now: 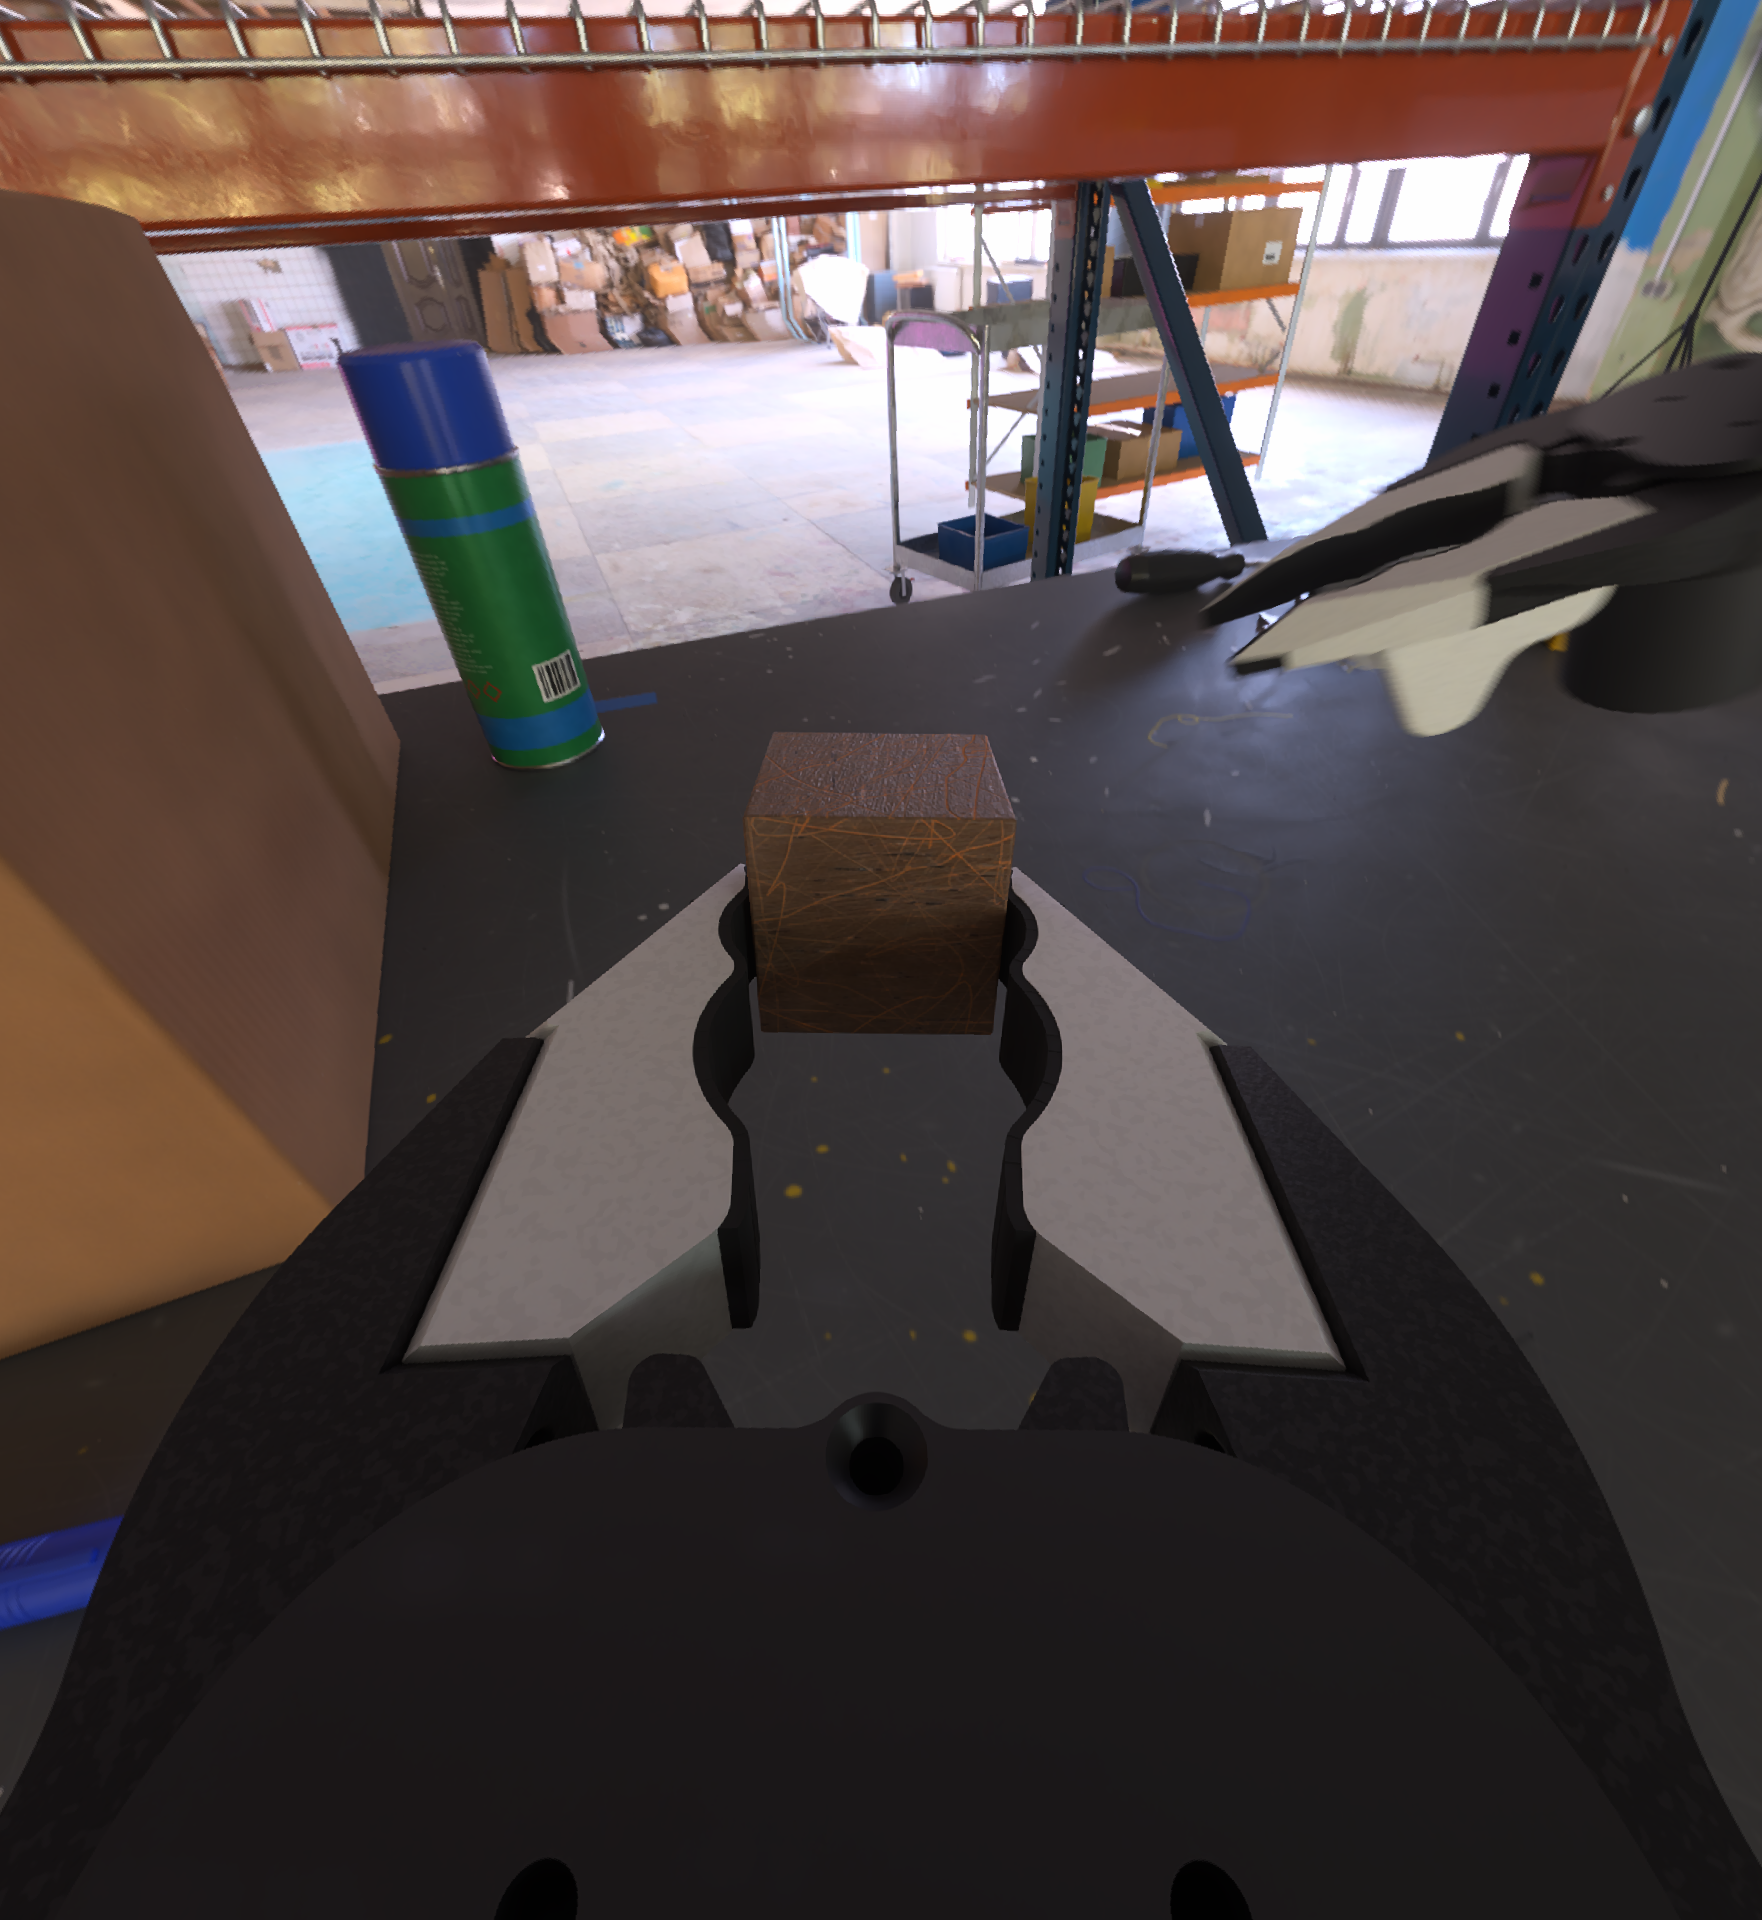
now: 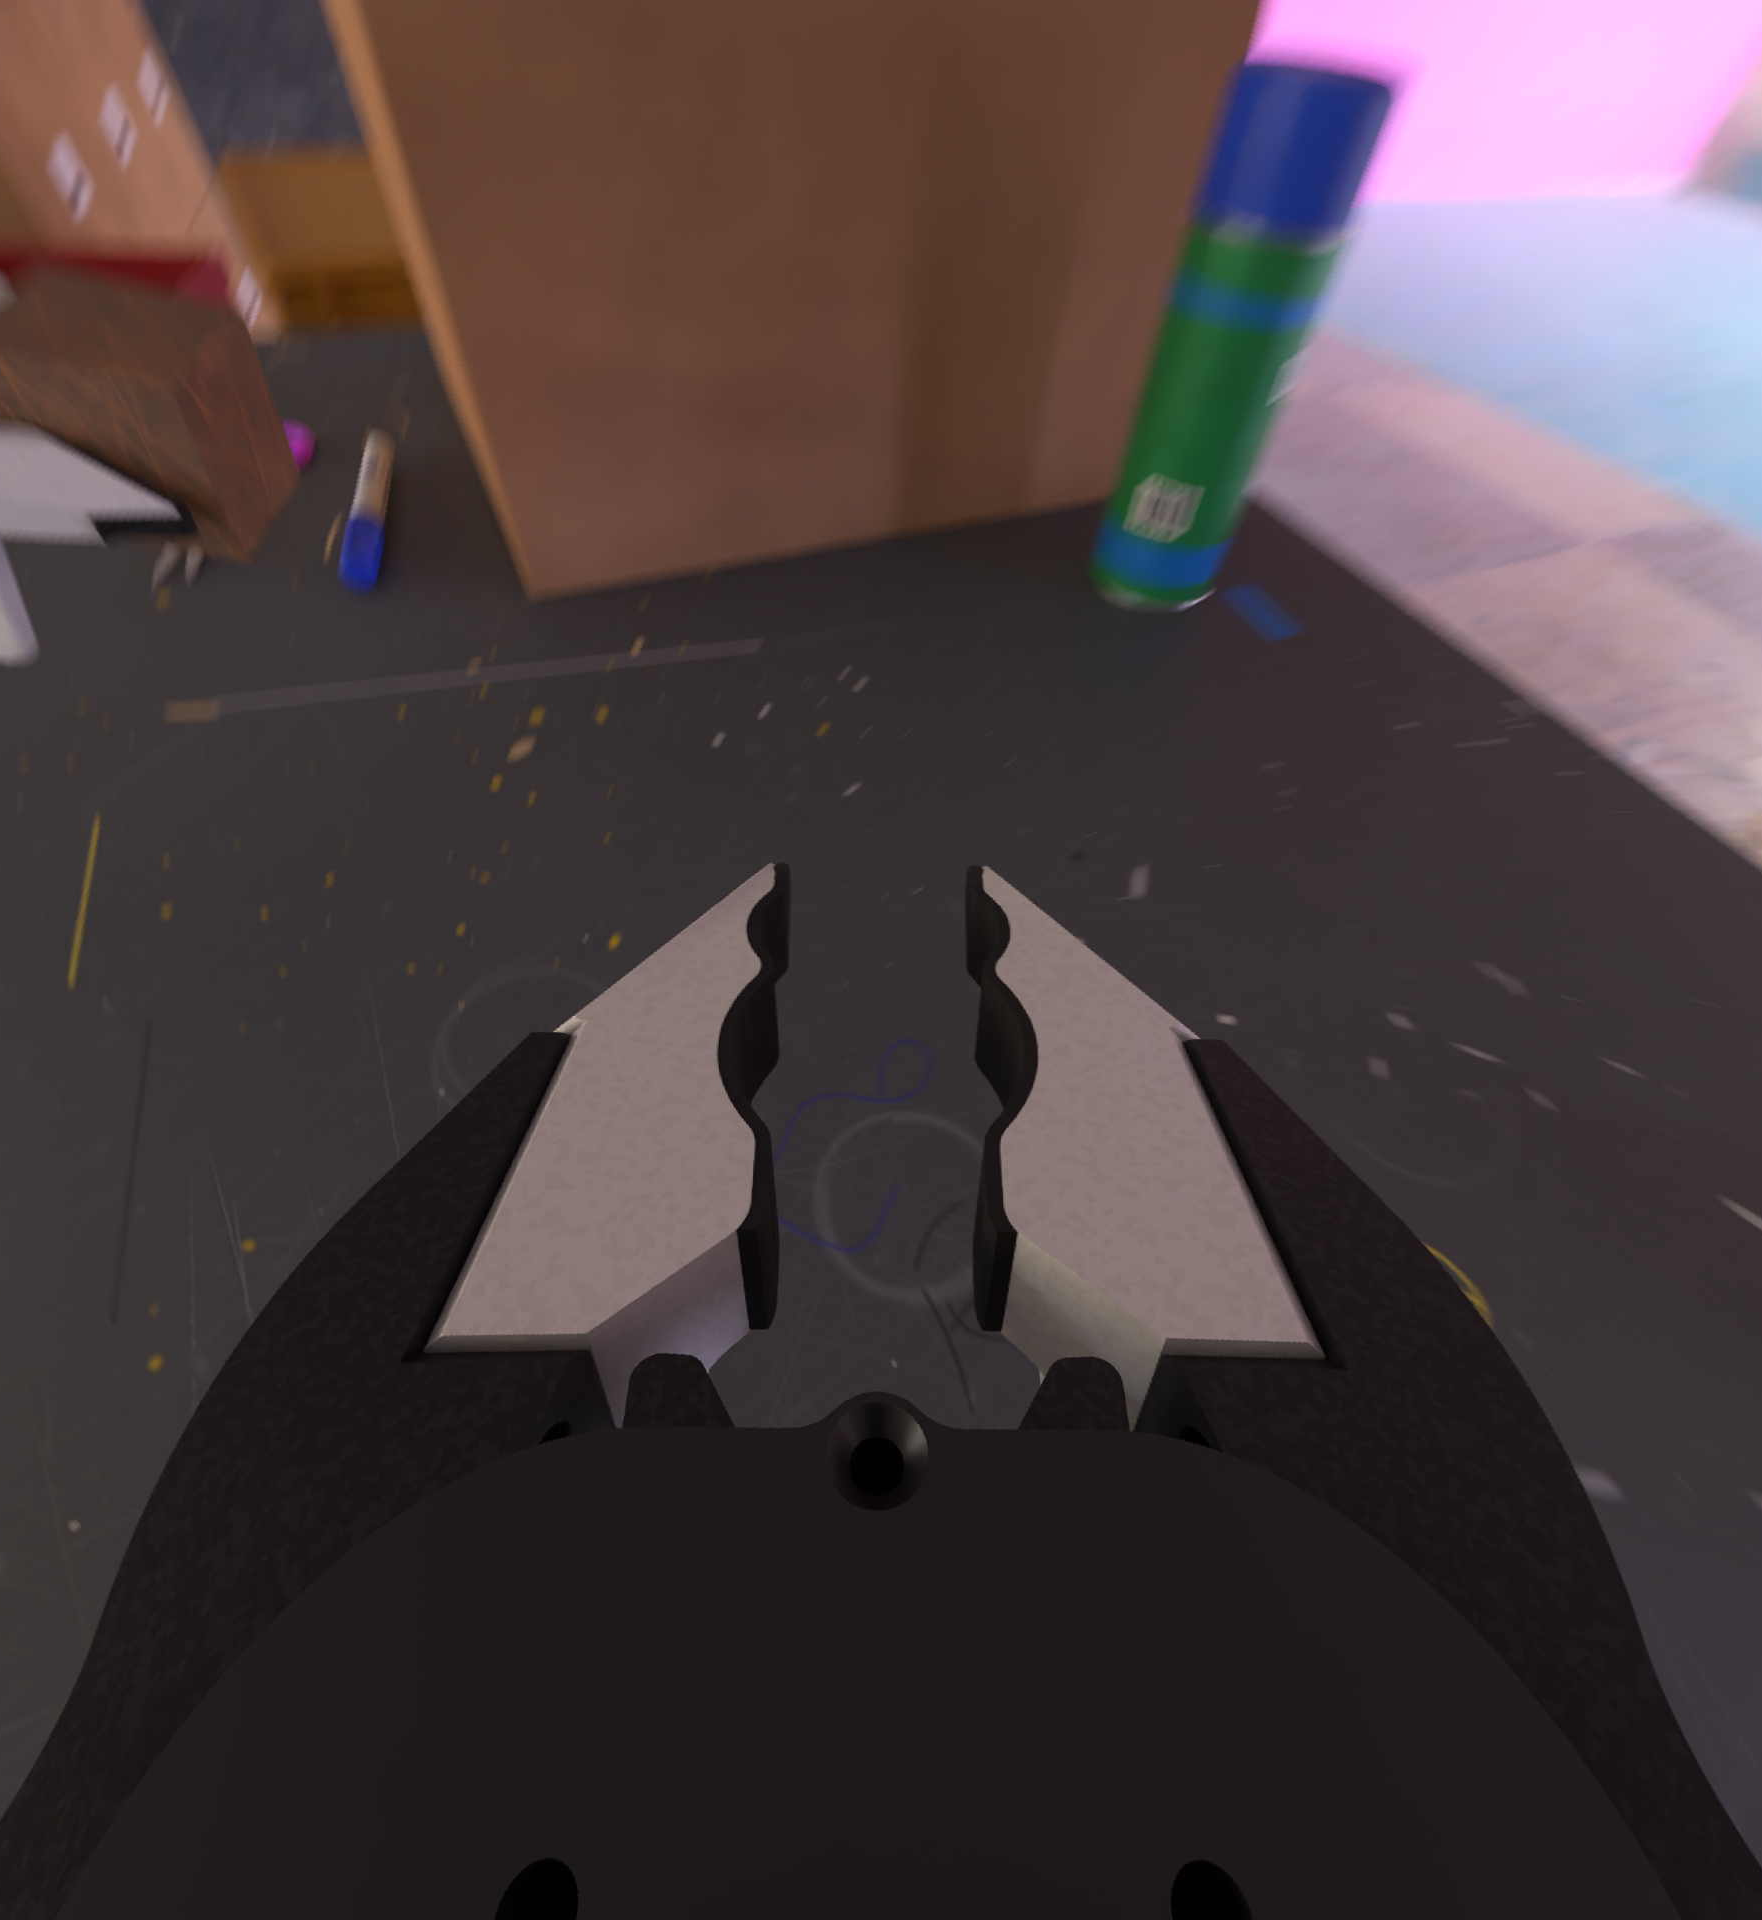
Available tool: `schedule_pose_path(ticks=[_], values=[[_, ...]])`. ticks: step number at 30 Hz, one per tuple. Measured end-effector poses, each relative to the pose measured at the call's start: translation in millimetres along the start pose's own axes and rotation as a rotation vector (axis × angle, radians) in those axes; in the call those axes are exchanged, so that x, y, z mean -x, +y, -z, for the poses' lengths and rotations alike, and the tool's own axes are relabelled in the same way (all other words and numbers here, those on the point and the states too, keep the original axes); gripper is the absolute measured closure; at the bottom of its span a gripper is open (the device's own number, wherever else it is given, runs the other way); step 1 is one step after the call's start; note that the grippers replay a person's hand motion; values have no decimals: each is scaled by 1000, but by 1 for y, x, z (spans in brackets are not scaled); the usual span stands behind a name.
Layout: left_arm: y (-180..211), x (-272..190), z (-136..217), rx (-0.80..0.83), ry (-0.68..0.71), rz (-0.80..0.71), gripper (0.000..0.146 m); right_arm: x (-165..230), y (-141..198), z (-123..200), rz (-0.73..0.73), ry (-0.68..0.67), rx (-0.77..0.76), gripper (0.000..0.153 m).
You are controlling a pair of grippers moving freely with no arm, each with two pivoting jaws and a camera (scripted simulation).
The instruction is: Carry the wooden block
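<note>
A scratched brown wooden block (image 1: 877,904) sits between the fingertips of my left gripper (image 1: 879,891), which is shut on its two sides. In the right wrist view the block (image 2: 129,405) hangs above the dark table at the far left, held by the left gripper (image 2: 46,499). My right gripper (image 2: 877,878) is open and empty over the dark grey table (image 2: 337,935). It also shows in the left wrist view (image 1: 1232,636), at the right, beyond the block and apart from it.
A large cardboard box (image 1: 77,727) stands to the left, also in the right wrist view (image 2: 804,291). A green and blue spray can (image 1: 472,551) stands by the table's far edge. A black-handled screwdriver (image 1: 1173,569), a blue pen (image 2: 366,514) and a blue object (image 1: 4,1579) lie about.
</note>
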State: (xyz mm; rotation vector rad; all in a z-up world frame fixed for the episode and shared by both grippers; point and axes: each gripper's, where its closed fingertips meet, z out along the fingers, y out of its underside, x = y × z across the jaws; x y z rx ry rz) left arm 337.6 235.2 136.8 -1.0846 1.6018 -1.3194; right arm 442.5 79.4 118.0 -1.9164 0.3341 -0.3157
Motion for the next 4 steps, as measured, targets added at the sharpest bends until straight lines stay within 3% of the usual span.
schedule_pose_path(ticks=[4], values=[[12, -12, 7, 34, 14, -36, 101, 19, 33, -58, 113, -181, 250, 104]])
